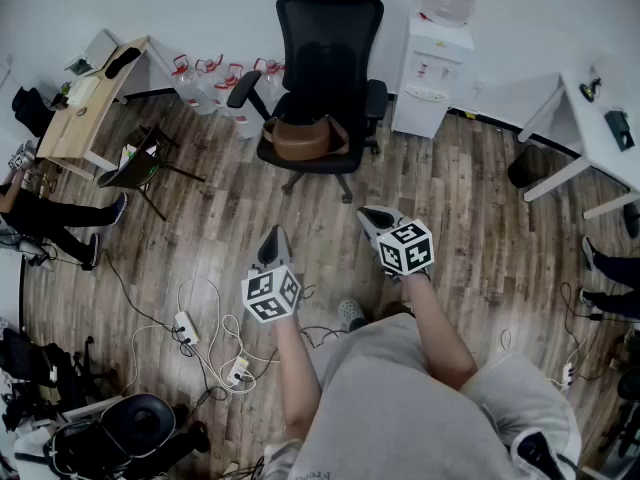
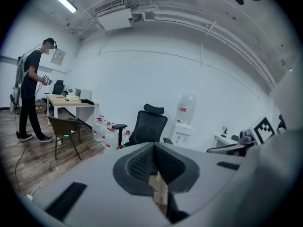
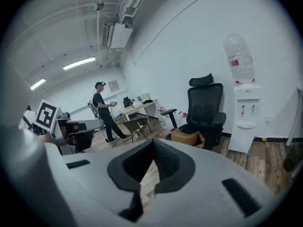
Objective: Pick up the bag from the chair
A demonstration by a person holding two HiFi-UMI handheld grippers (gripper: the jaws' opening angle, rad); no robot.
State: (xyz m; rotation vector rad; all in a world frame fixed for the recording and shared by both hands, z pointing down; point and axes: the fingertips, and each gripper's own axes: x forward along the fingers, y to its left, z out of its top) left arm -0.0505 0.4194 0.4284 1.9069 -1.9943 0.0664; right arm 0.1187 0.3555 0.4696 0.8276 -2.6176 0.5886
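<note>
the brown bag (image 1: 305, 138) sits on the seat of the black office chair (image 1: 330, 28), against the lower part of its back. its long side runs across the seat, from one armrest to the other, and the open top with the straps looks upward.

both tongs are held over the bare wood floor on the near side of the chair, well apart from it. the left tongs (image 1: 272, 246) have their jaws together with nothing between them, and the right tongs (image 1: 375, 218) are the same: closed and empty. the bag lies straight ahead of them, between their two lines. the right tongs are a little further forward, the left tongs a little more in line with the bag, so i judge neither is clearly nearer.

nothing stands on the floor between the tongs and the chair. the armrests at both ends of the bag may hinder a reach from the side, so the front looks easier. to the right of the chair is a water cooler (image 1: 430, 78), to its left some water bottles (image 1: 215, 83), and cables (image 1: 200, 338) lie further away on the left.
</note>
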